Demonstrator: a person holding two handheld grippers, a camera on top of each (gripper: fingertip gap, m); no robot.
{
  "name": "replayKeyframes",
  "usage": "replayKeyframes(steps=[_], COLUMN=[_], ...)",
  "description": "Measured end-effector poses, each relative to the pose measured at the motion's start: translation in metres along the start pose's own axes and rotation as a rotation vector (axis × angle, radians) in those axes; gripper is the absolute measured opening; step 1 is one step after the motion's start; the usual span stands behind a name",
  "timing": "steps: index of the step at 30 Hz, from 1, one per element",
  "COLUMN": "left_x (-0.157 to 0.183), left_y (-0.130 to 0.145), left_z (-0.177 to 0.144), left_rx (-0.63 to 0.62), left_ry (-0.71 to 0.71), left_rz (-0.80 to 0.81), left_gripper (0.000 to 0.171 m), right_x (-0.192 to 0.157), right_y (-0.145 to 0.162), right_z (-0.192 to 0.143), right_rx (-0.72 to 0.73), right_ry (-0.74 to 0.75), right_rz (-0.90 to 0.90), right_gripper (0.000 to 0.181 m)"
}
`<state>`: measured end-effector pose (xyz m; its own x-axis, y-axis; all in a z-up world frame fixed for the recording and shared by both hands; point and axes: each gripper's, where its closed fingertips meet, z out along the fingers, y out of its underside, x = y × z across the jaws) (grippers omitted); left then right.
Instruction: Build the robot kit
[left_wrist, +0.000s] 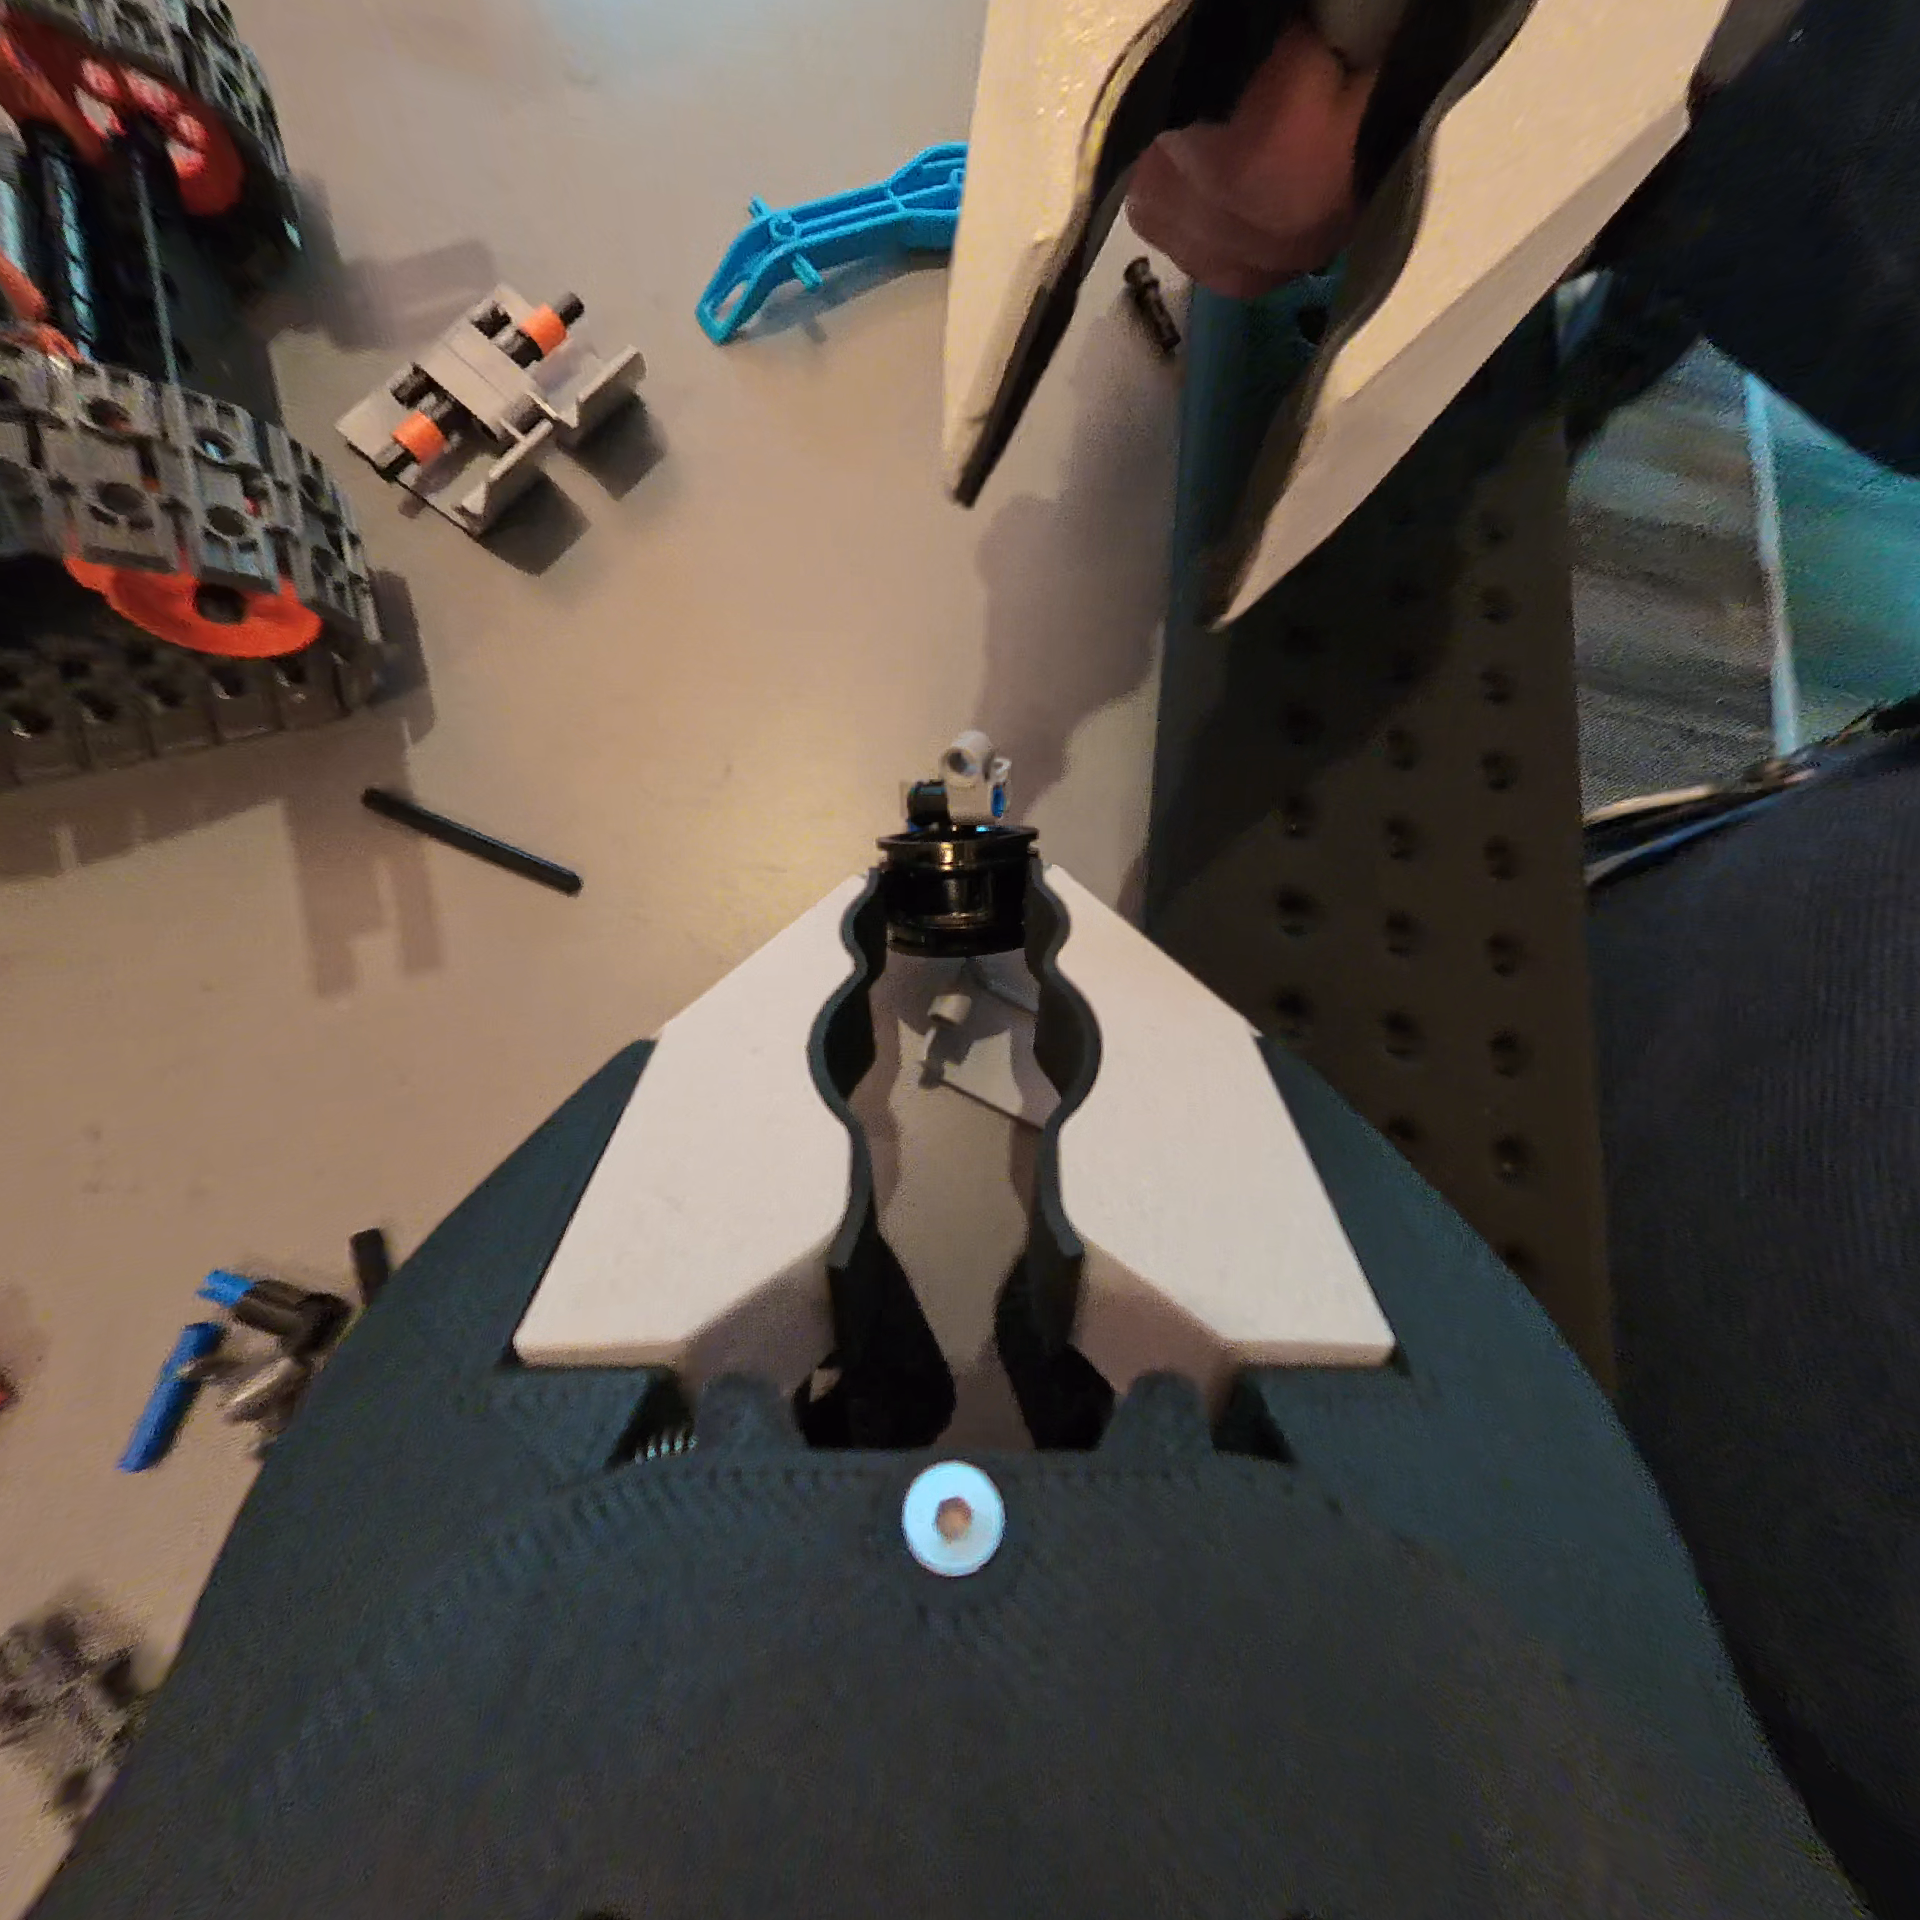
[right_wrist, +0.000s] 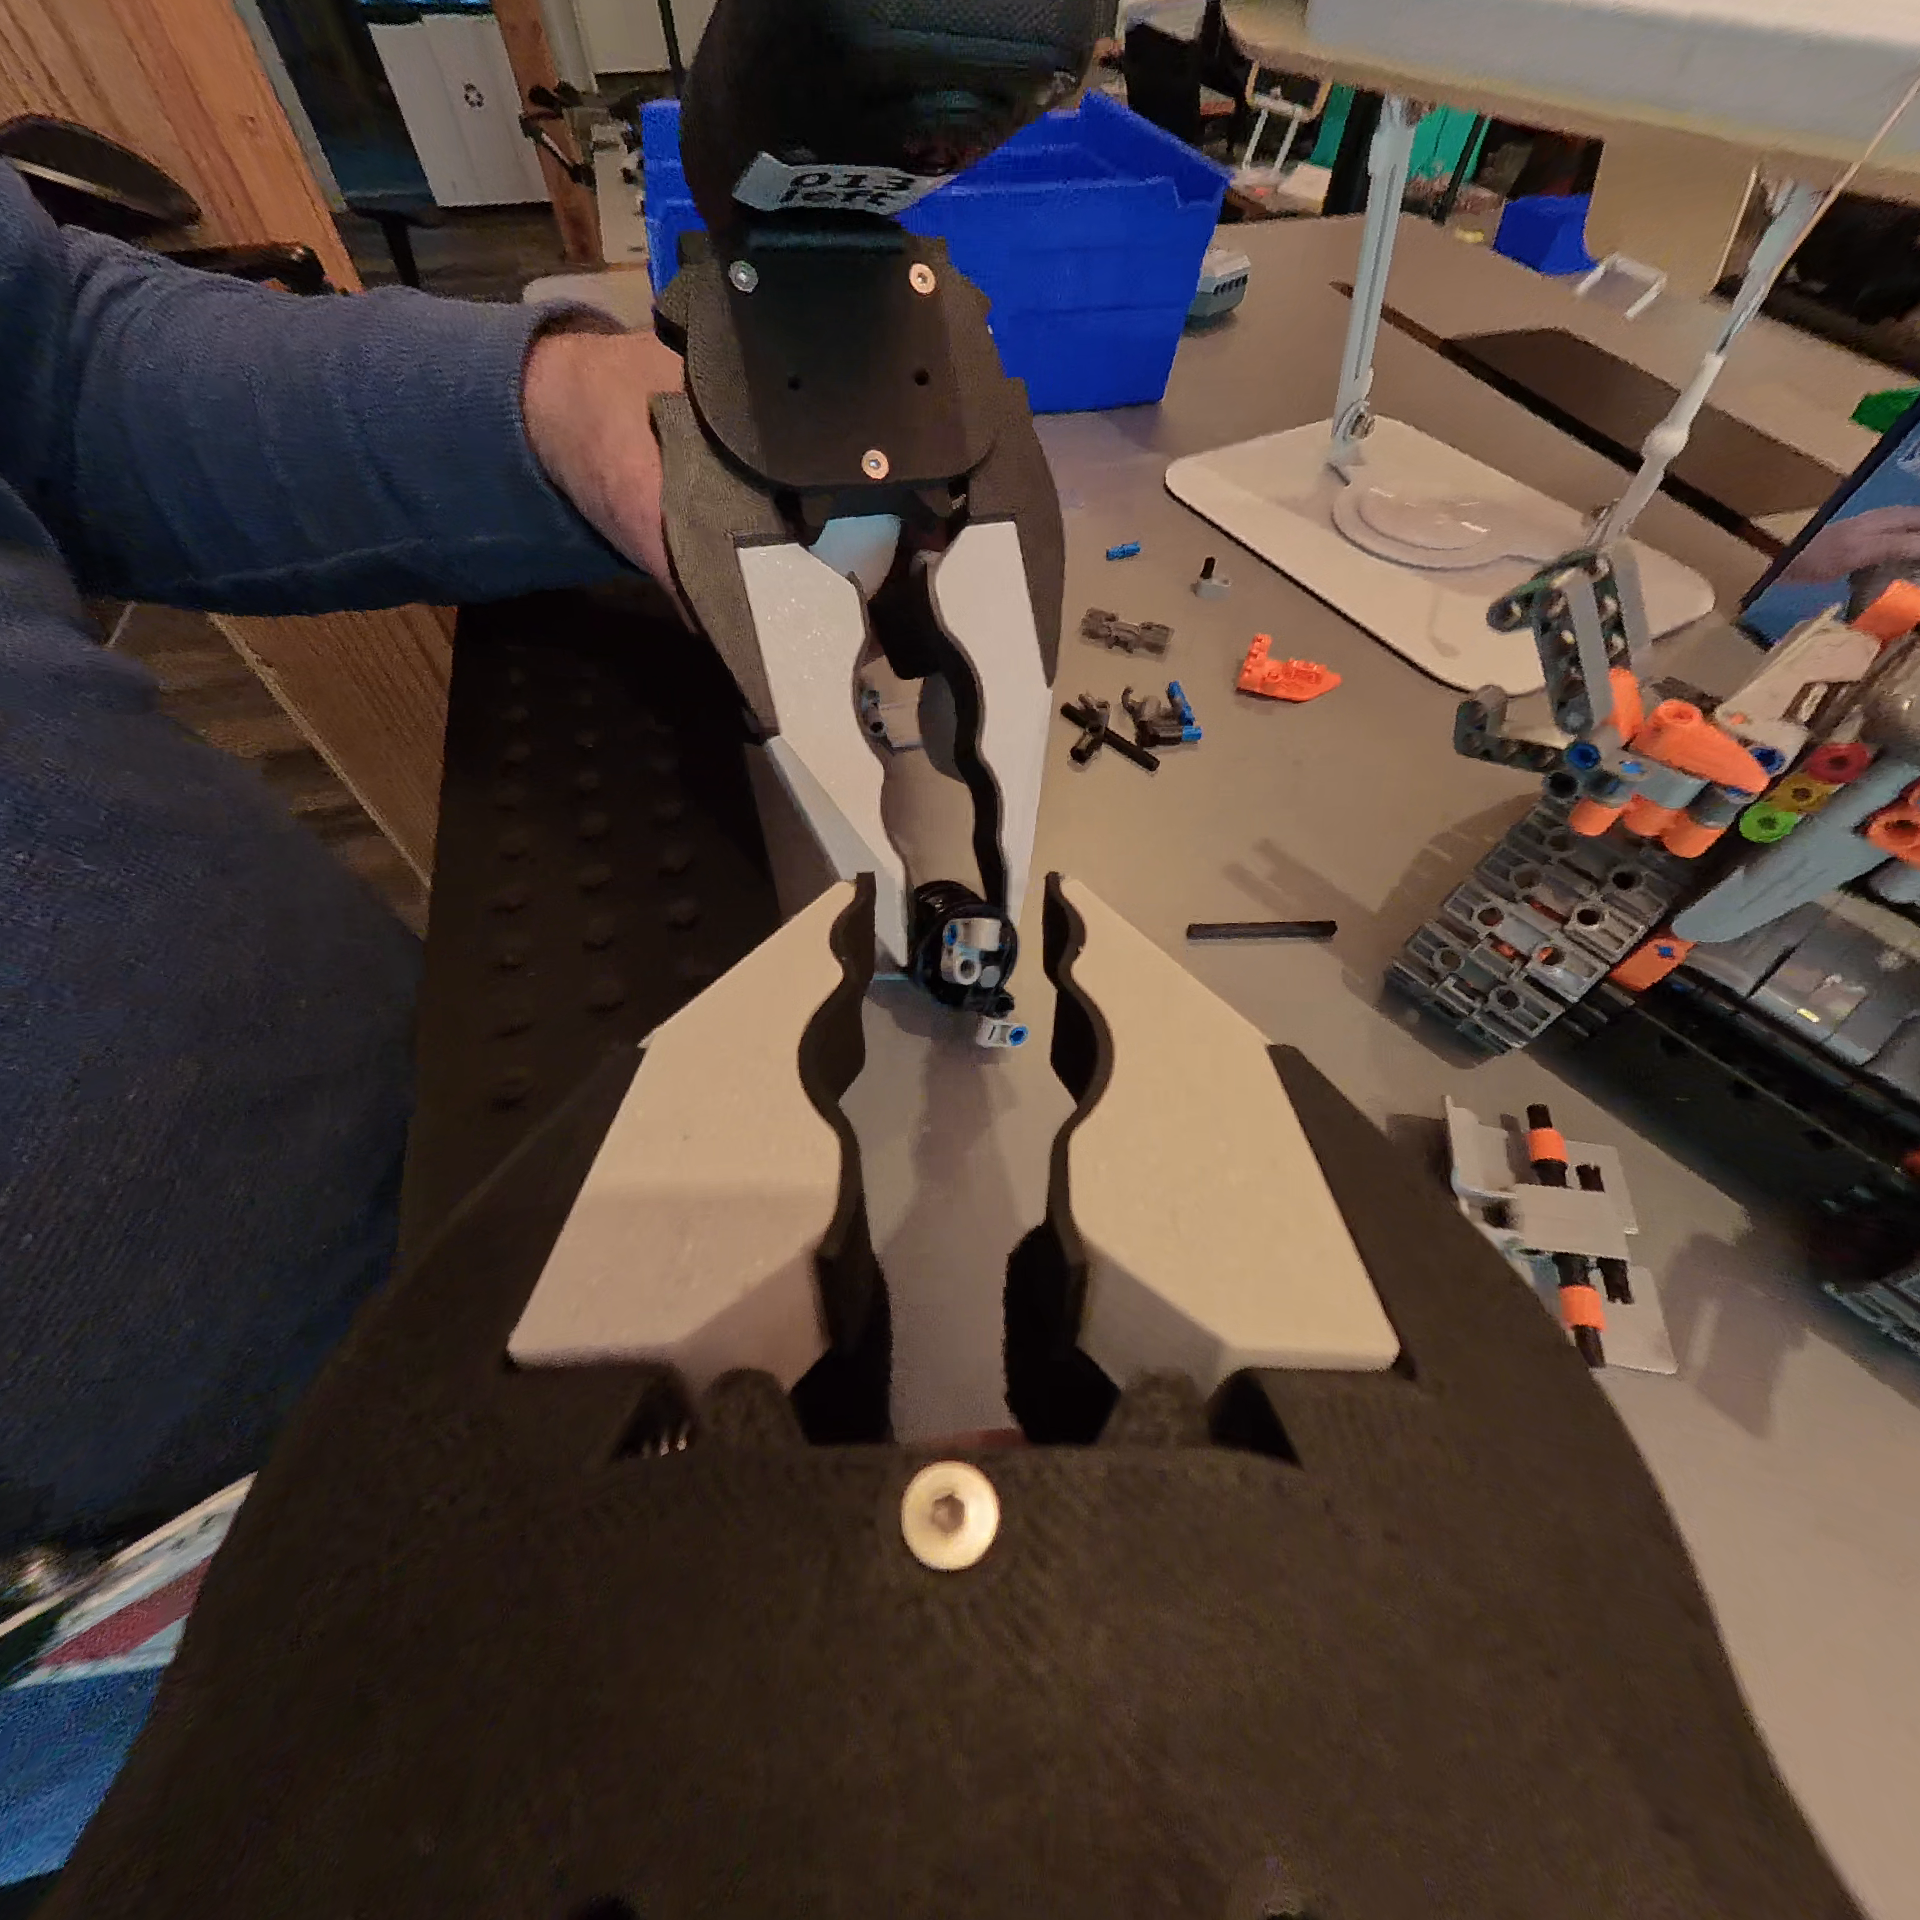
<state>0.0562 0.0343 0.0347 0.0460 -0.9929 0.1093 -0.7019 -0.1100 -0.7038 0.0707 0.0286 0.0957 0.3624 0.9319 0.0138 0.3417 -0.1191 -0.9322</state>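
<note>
Black plastic wheel (left_wrist: 954, 894), small, light, stiff, probably slick, sits pinched at its rim in the left gripper (left_wrist: 956, 883) above the table (left_wrist: 727, 644). Right gripper (right_wrist: 951, 904) gapes empty just beside it.

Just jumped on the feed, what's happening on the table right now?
A person holds a gripper in each hand over a grey table strewn with building-toy parts. The left gripper is shut on a small black wheel hub with a grey-and-blue connector stuck on it. The right gripper is open, its tips close by that piece but apart from it. A tracked orange-and-grey vehicle model, a black axle and a grey bracket assembly lie untouched nearby.
</note>
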Motion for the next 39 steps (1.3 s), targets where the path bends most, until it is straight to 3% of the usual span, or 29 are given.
replayKeyframes(steps=[6,13,17,19,26,31,35,39], left_x=[-0.011,-0.016,-0.015,-0.019,-0.045,-0.048,-0.043,-0.046], left_y=[0.002,0.001,0.001,0.004,0.059,0.104,0.132,0.158], left_z=[0.012,0.008,-0.008,-0.026,-0.123,-0.176,-0.205,-0.211], left_rx=[0.032,0.035,0.049,0.056,0.002,-0.056,-0.109,-0.166], left_ry=[-0.033,-0.041,-0.036,-0.067,-0.315,-0.479,-0.573,-0.637], left_rz=[-0.120,-0.147,-0.155,-0.165,-0.254,-0.342,-0.414,-0.478], left_gripper=[0.024,0.028,0.045,0.045,0.040,0.034,0.032,0.032], right_x=[0.008,0.018,0.018,0.019,0.023,0.022,0.018,0.016], right_y=[0.014,0.033,0.042,0.046,0.036,0.026,0.015,0.004], right_z=[0.007,0.011,0.013,0.012,0.008,0.016,0.027,0.038], right_rx=[-0.026,-0.129,-0.185,-0.211,-0.199,-0.194,-0.179,-0.152], right_ry=[-0.018,-0.030,-0.042,-0.033,-0.032,-0.059,-0.090,-0.117], right_rz=[0.031,0.027,0.005,-0.013,-0.028,-0.053,-0.081,-0.095], right_gripper=[0.030,0.032,0.033,0.034,0.034,0.034,0.034,0.034])
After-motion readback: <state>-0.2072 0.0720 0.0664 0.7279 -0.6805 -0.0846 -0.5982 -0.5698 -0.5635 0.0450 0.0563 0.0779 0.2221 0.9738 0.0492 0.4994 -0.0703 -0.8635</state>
